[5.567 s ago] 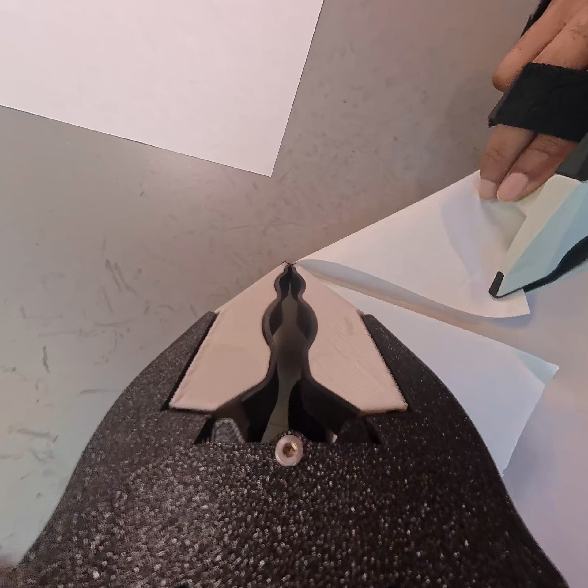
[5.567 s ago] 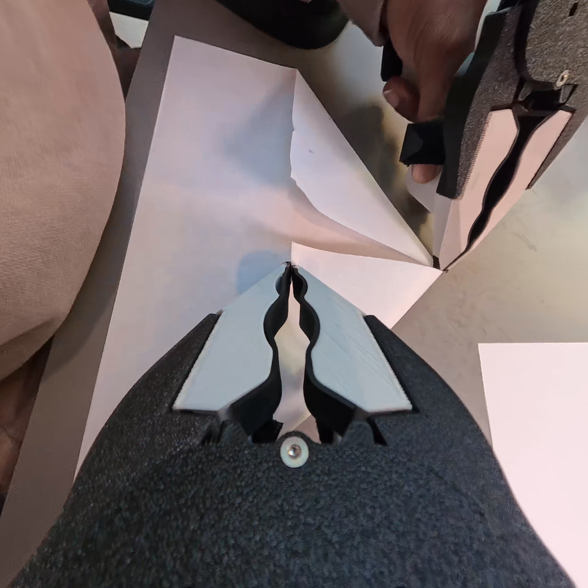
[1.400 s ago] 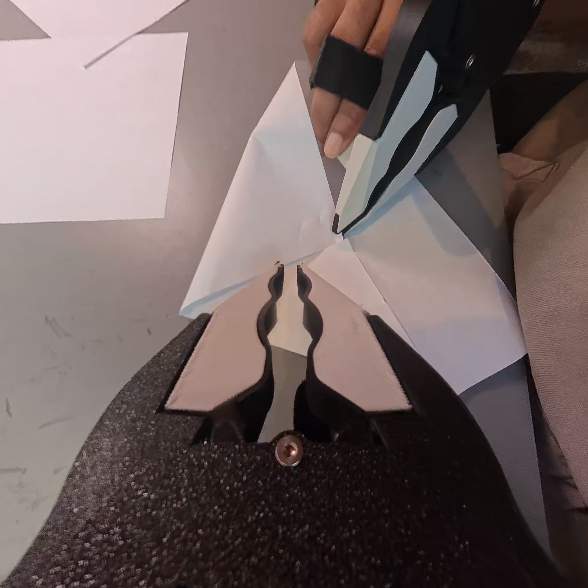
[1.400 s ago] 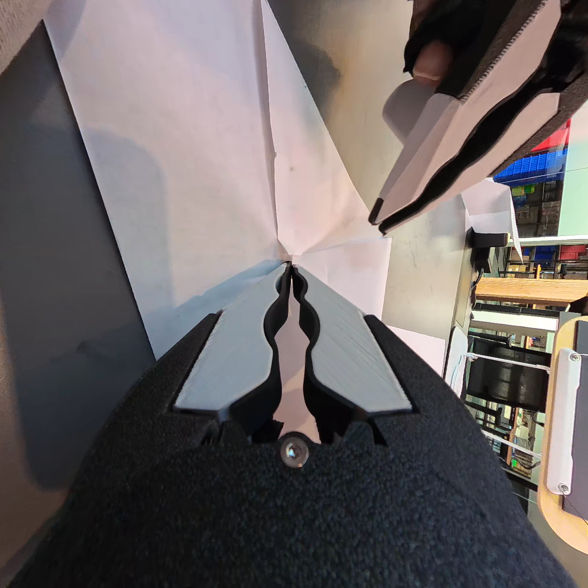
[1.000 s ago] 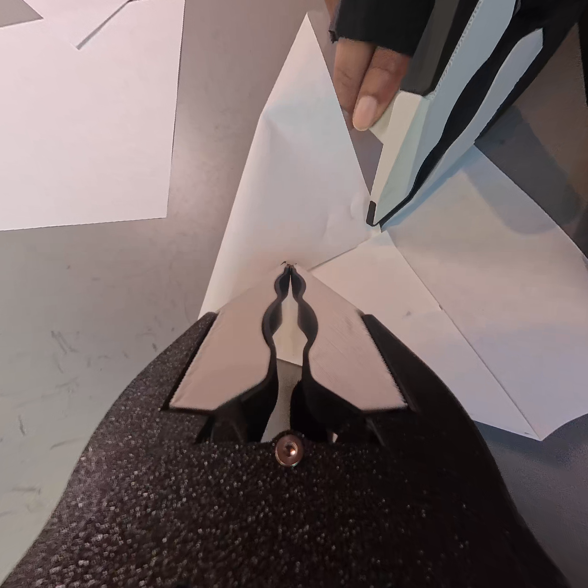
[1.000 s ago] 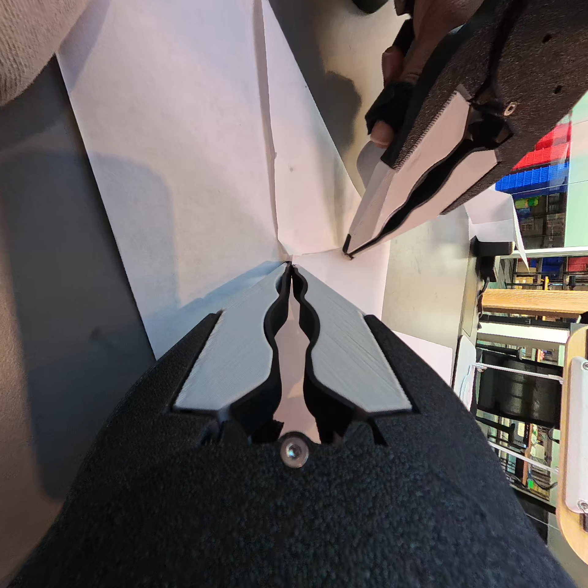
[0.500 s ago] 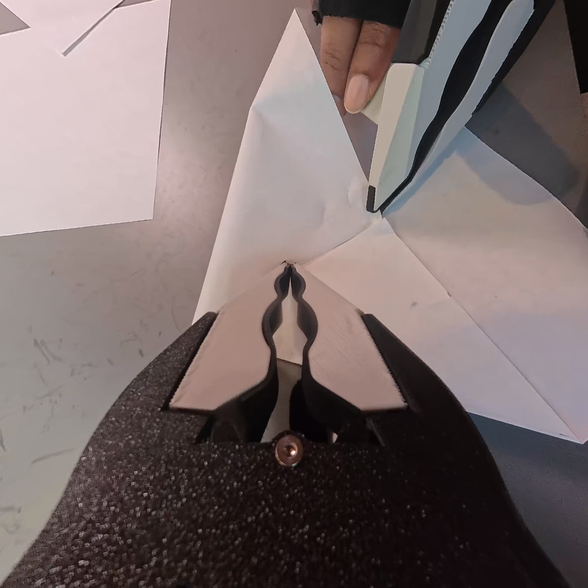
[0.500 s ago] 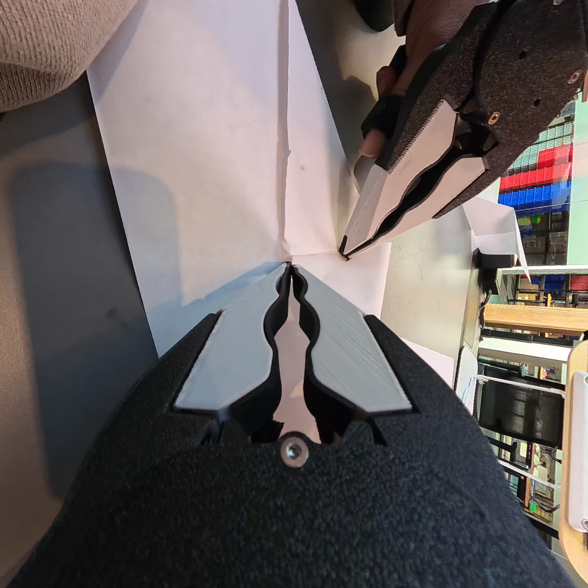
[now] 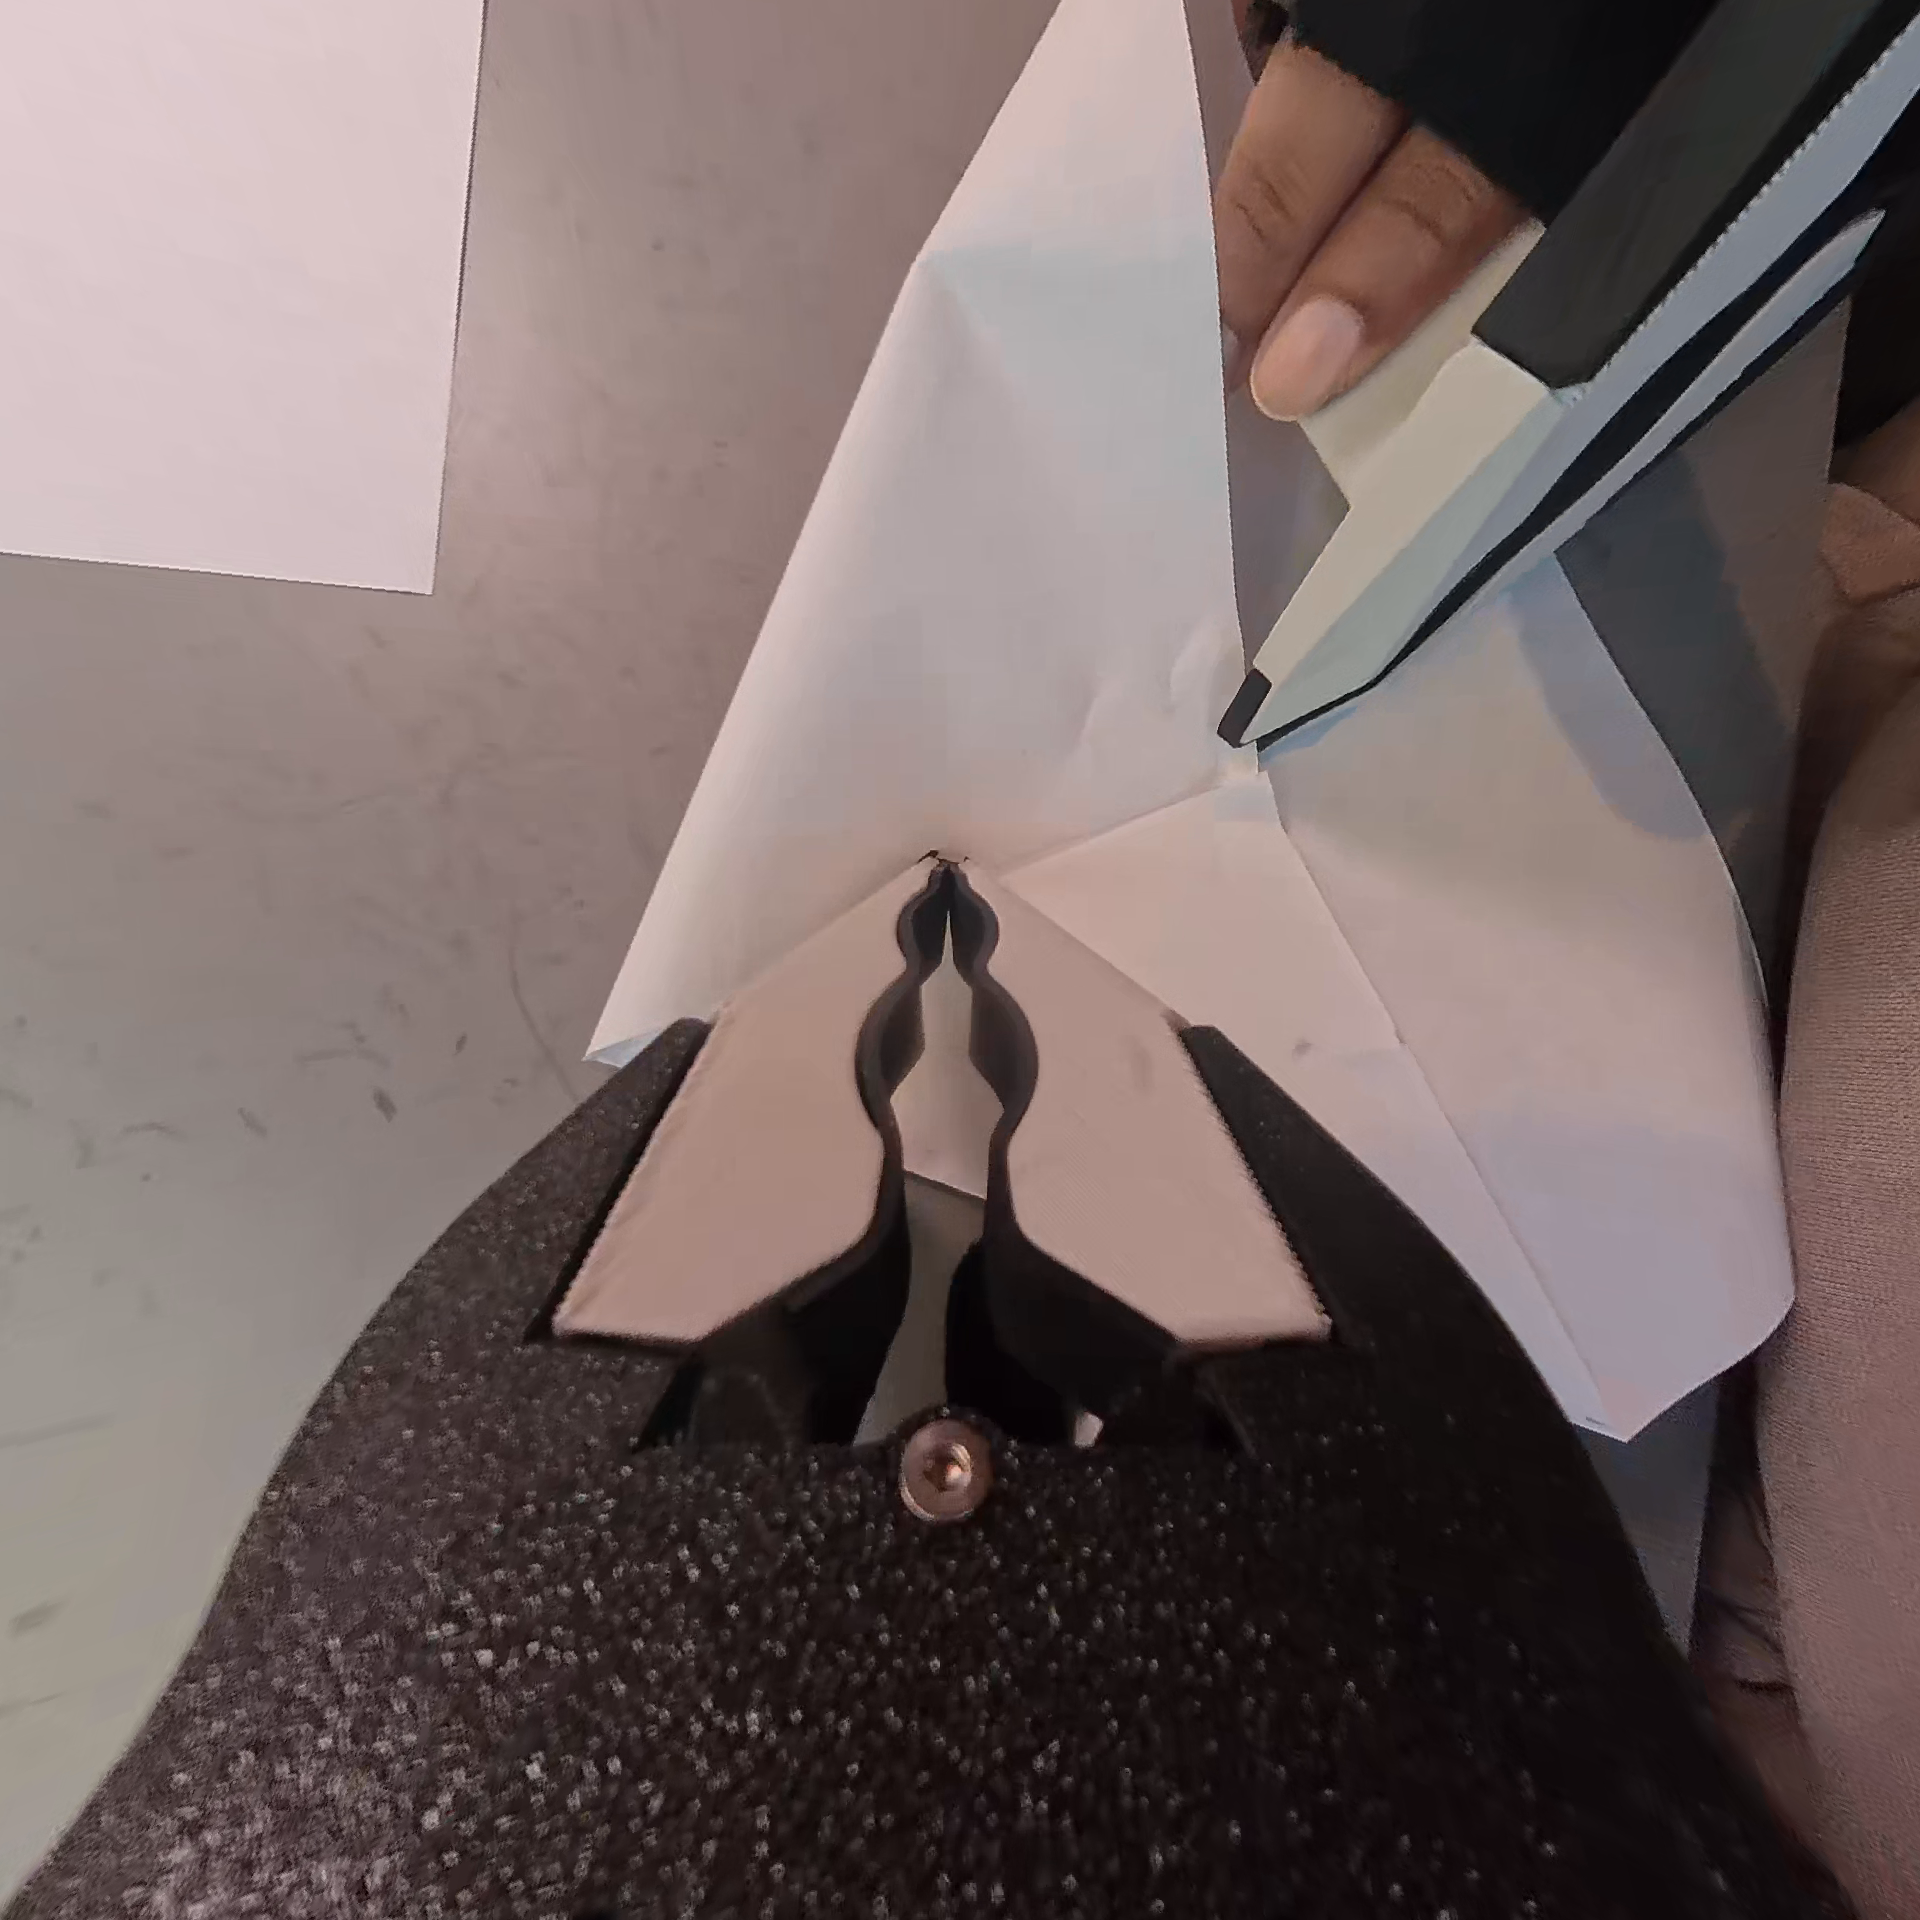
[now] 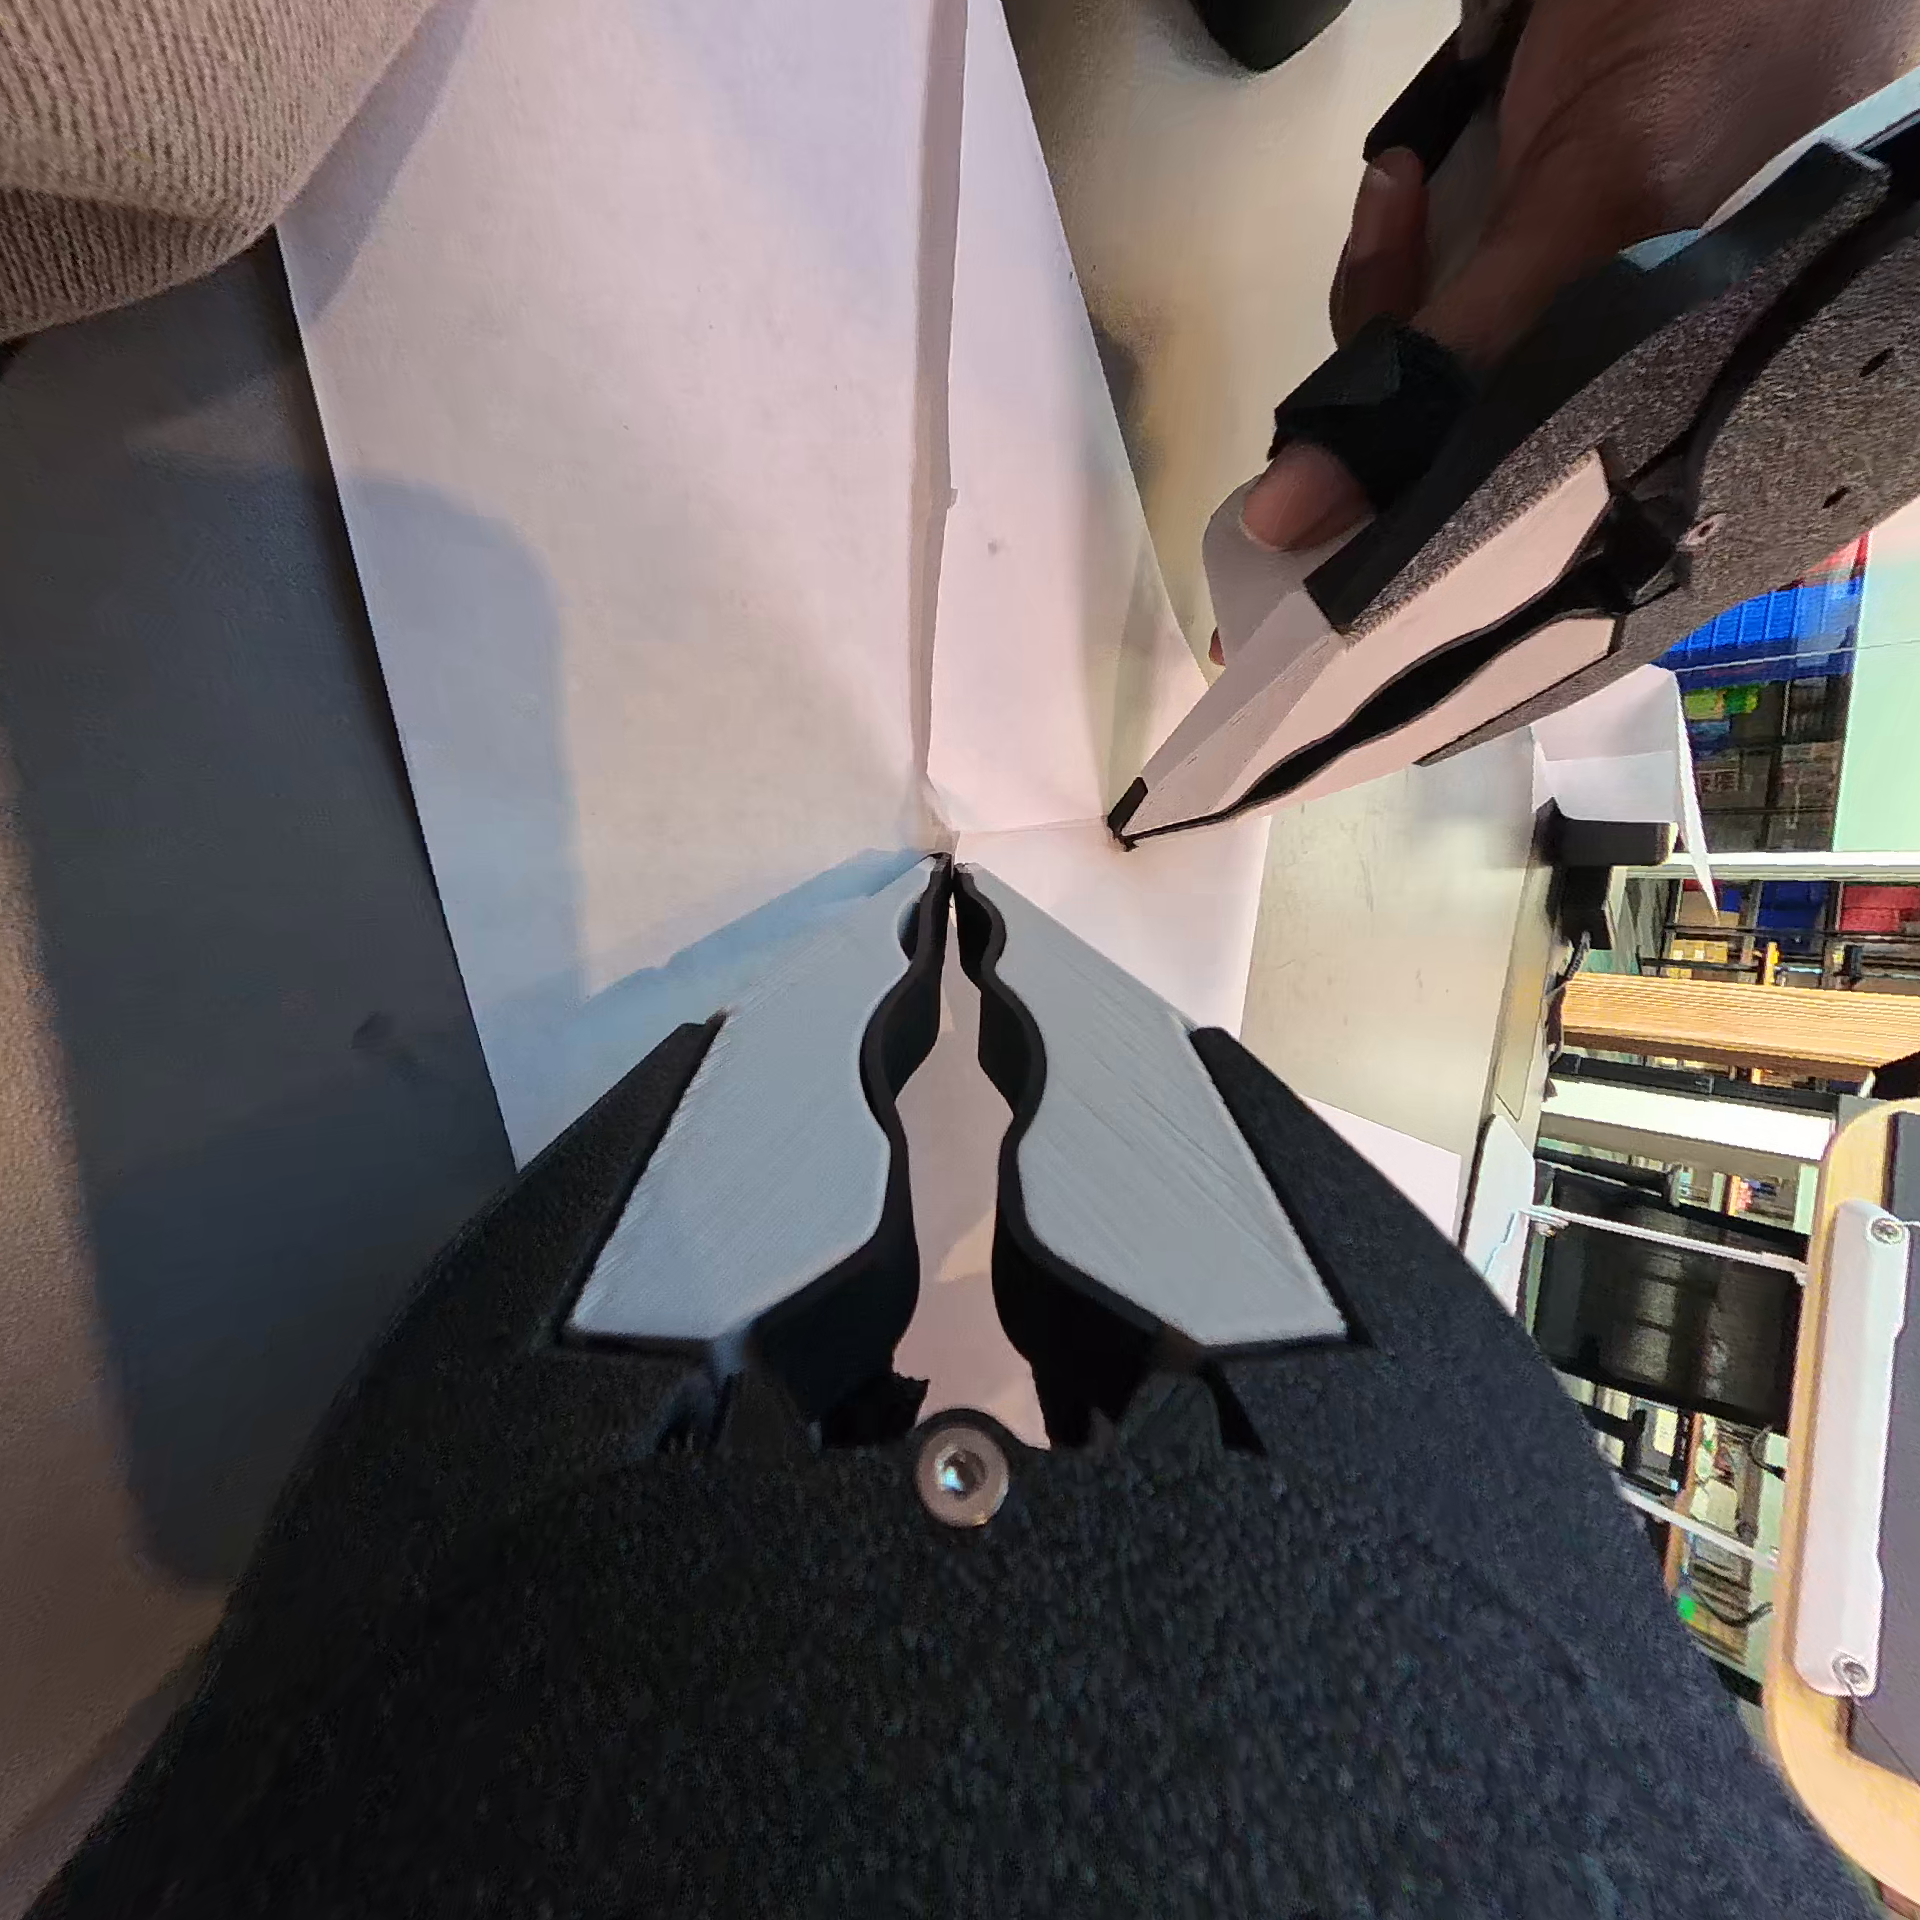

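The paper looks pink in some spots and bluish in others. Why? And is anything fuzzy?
Right wrist view: folded paper glows pinkish, with a bluish shadow beside the right gripper. Left wrist view: the paper's lower right edge is smeared; the left gripper is sharp. Wide lenses bend the edges.

We see a grey, scuffed table [image 9: 260, 831] with a flat white sheet [image 9: 208, 270] lying at its far left corner. Past the table's edge stand shelves of blue and red bins [image 10: 1766, 623], a wooden shelf board [image 10: 1745, 1023] and a black spool [image 10: 1662, 1320].
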A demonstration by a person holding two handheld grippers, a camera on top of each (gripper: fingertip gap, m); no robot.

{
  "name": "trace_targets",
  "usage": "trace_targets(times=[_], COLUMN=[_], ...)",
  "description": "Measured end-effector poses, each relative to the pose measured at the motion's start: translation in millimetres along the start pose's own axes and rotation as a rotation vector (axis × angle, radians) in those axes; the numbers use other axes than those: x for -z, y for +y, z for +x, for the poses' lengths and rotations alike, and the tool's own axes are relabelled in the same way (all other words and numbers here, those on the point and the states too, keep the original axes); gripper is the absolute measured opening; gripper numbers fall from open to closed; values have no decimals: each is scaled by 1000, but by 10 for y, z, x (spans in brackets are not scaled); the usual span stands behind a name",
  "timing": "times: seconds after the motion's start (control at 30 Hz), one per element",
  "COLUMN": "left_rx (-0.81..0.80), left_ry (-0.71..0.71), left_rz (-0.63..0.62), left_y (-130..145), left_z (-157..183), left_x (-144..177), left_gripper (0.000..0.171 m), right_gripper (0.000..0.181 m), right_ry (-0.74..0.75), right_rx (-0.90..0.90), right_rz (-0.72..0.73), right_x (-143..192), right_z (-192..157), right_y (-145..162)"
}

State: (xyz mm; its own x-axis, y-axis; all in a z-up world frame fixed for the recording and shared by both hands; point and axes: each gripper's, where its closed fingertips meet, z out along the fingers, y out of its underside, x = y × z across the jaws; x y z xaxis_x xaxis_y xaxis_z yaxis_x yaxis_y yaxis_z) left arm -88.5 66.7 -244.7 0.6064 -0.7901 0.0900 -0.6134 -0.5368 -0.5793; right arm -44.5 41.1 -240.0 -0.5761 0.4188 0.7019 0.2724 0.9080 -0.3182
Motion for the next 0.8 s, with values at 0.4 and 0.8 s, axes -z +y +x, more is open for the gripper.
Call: trace_targets(times=[0.4, 0.8], left_rx=[-6, -21], left_ry=[-16, -1], left_rz=[-8, 23], left_y=[-2, -5], left_z=[0, -4], left_x=[-1, -2], left_gripper=[0, 0], right_gripper=[17, 17], right_ry=[-50, -242], right_rx=[-437, -769], right_rz=[139, 13], right_x=[224, -152], right_z=[76, 758], right_y=[-80, 452])
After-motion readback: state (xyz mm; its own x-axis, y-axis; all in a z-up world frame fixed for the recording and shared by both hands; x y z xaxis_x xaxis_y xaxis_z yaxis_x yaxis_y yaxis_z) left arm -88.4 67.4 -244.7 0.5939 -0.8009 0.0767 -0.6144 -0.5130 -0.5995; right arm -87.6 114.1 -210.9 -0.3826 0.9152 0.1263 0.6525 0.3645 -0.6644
